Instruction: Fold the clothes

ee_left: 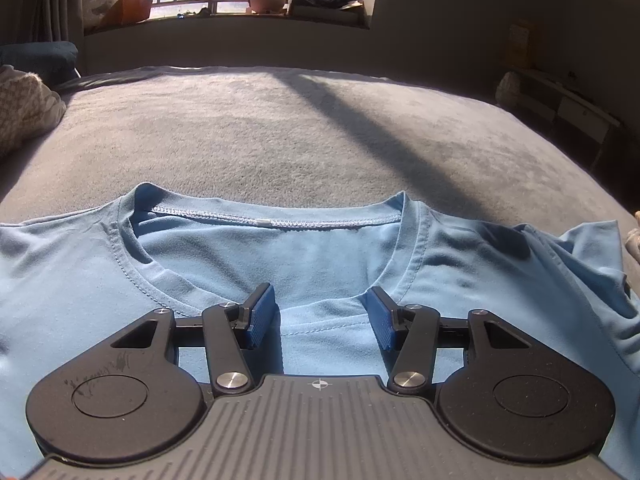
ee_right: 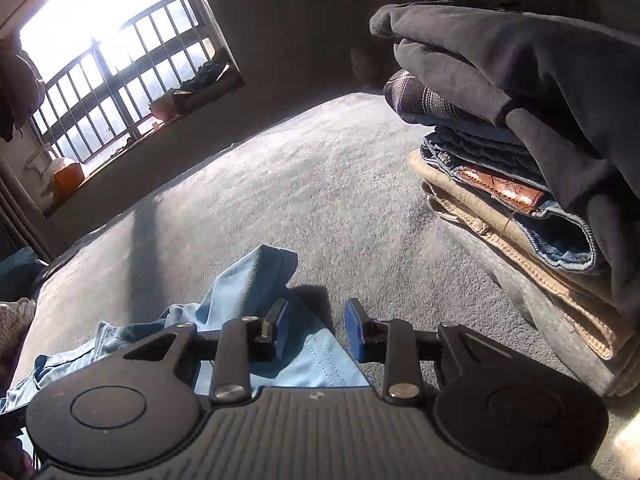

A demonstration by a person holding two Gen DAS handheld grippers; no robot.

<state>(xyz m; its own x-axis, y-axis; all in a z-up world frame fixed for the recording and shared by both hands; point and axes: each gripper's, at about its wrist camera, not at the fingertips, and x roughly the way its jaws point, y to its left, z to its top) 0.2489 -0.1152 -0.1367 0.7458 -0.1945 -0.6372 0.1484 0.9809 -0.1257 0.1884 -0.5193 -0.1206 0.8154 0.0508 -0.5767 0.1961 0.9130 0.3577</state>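
Left wrist view: blue T-shirt (ee_left: 320,248) lying flat on bed (ee_left: 280,132), collar facing away, long axis running L–R. Left tongs (ee_left: 322,314) hovering agape over neckline, nothing gripped. Right tongs (ee_right: 316,330) agape, straddling sleeve edge (ee_right: 256,276), w/ no grip; folded stack (ee_right: 520,168) sitting to their right.

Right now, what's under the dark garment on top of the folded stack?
Under the dark garment: a plaid piece, jeans, then a tan garment on the bed. Anything deeper inside the stack is covered.
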